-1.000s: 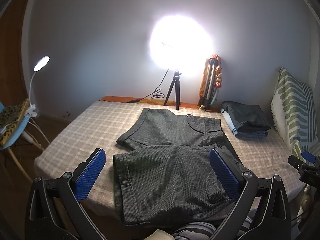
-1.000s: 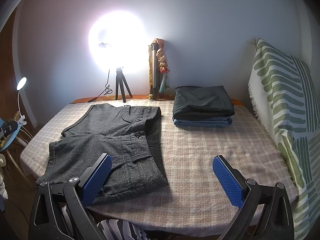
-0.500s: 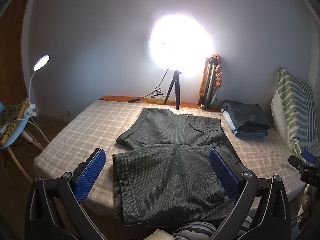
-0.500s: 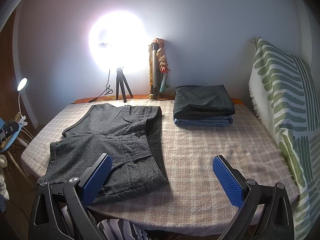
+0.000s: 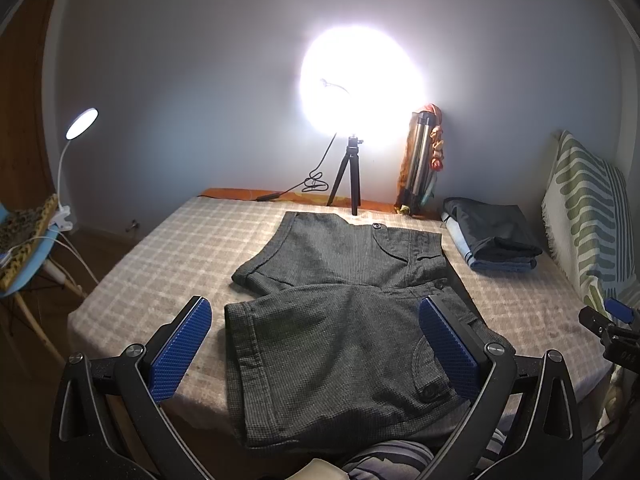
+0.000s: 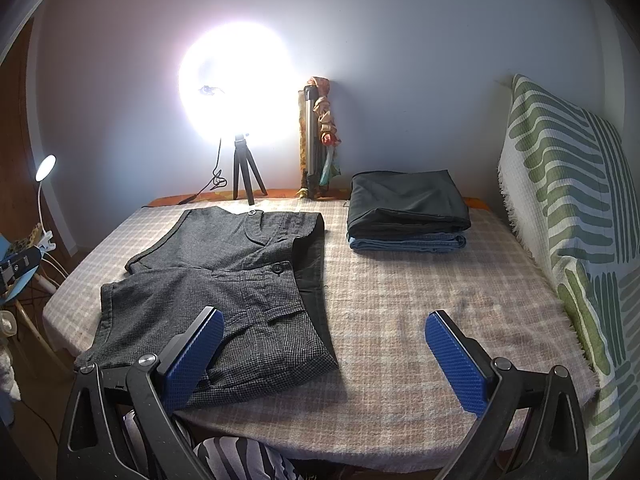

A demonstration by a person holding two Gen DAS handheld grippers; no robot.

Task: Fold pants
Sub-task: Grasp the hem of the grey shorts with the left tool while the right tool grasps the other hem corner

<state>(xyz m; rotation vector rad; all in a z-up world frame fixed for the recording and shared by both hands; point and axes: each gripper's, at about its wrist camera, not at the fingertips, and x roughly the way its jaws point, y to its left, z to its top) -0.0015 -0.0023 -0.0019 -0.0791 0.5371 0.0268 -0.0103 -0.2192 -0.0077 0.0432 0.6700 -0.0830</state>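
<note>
On the checked bedcover (image 6: 400, 320) a pair of dark grey shorts (image 5: 340, 320) lies spread flat, woven in a fine houndstooth-like pattern, with cuffed leg hems to the left, the waistband running along the right side, and buttoned pockets showing on the upper face. The two legs lie side by side, one farther toward the wall and one nearer, and the near leg's edge hangs slightly over the near side of the bed. The left gripper (image 5: 316, 344) hovers at the near edge with its blue pads spread wide and holding nothing; the near leg of the shorts lies between and below the fingers, the left pad (image 5: 180, 348) just past the hem and the right pad over the waistband and pocket area. The right gripper (image 6: 324, 354) is likewise spread wide and empty; its left pad (image 6: 192, 360) sits over the near right corner of the shorts, while its right pad is over bare bedcover, well apart from the cloth. A stack of folded clothes (image 6: 406, 212) rests at the far right, beside a striped cushion (image 6: 568, 208).
</note>
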